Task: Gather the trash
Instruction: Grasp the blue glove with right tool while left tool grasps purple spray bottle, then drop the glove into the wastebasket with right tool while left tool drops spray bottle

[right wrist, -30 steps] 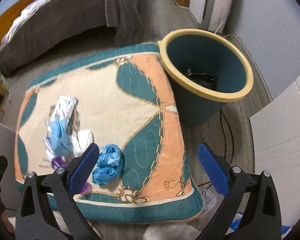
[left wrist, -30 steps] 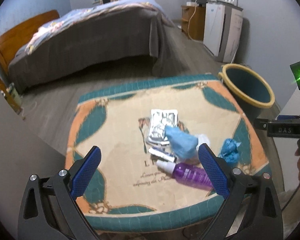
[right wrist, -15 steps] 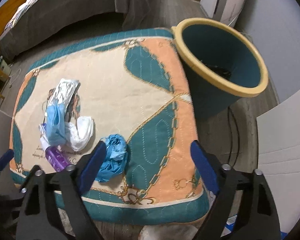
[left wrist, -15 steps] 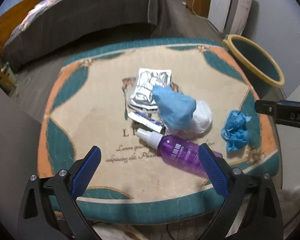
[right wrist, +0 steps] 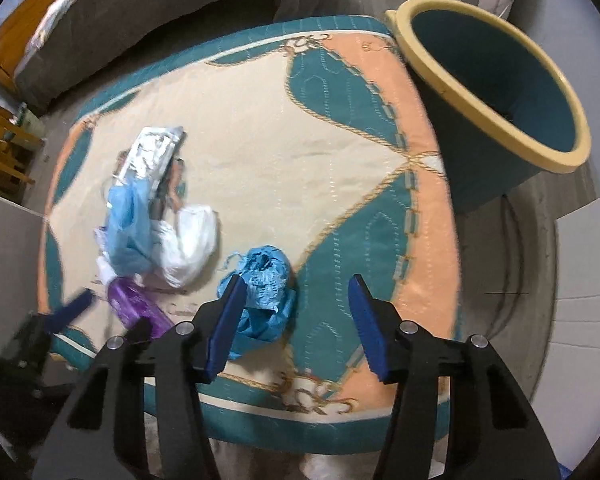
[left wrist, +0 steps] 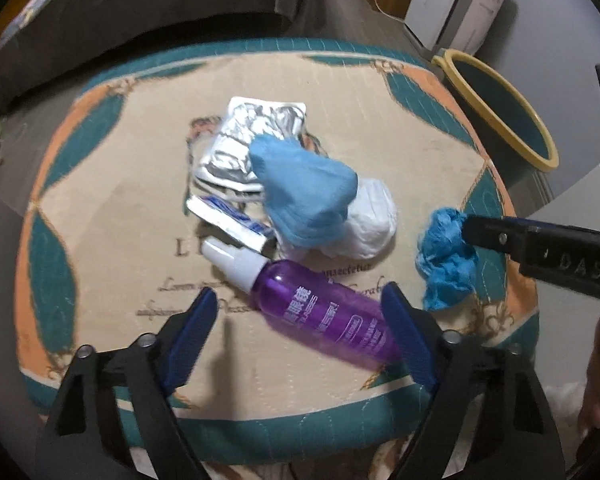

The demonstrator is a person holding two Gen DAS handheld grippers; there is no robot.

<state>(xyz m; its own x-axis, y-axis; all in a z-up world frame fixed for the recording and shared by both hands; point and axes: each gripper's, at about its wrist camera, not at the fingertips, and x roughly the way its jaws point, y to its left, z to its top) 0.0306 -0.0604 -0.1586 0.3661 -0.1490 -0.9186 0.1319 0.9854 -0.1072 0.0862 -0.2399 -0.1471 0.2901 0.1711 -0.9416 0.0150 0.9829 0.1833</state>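
Observation:
Trash lies on a quilted table (left wrist: 112, 208): a purple spray bottle (left wrist: 324, 316), a silver foil pouch (left wrist: 256, 140), a light blue cloth (left wrist: 304, 192), a white crumpled wad (left wrist: 372, 220), a small white-and-blue tube (left wrist: 228, 224) and a crumpled blue wad (left wrist: 444, 264). My left gripper (left wrist: 300, 332) is open, its fingers either side of the bottle's body. My right gripper (right wrist: 300, 320) is open just above the blue wad (right wrist: 264, 280), which sits at its left finger. The teal bin (right wrist: 496, 92) with a yellow rim stands past the table's right edge.
A bed (left wrist: 140, 8) stands beyond the table. A white cabinet (left wrist: 460, 4) is at the far right wall. Wooden furniture (right wrist: 0, 152) is at the left. Floor (right wrist: 512, 272) runs between table and bin.
Both grippers have moved down and forward toward the table. The left one has closed in on the purple bottle, the right one on the blue wad. Both stay open.

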